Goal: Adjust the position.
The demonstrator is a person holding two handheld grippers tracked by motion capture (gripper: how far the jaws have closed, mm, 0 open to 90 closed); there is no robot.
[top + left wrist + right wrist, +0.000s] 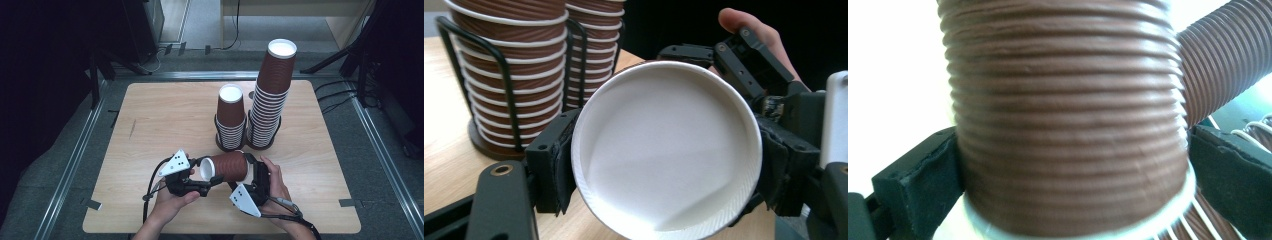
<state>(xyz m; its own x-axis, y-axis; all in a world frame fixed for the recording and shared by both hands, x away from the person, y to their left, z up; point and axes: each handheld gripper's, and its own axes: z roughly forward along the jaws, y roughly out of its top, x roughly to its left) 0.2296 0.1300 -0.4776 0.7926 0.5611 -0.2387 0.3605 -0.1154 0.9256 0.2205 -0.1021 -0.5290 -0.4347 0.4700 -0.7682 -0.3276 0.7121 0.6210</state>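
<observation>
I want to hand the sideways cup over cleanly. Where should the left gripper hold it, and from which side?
Probably at the rolled white rim of the cup, coming from its open end. The cup lies level with its mouth toward the left gripper, and the rim is stiffer than the ribbed wall, which the right gripper straddles.

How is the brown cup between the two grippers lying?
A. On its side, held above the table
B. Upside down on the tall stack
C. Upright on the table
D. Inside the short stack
A: the cup lies sideways, its white opening toward the left gripper, off the table.
</observation>
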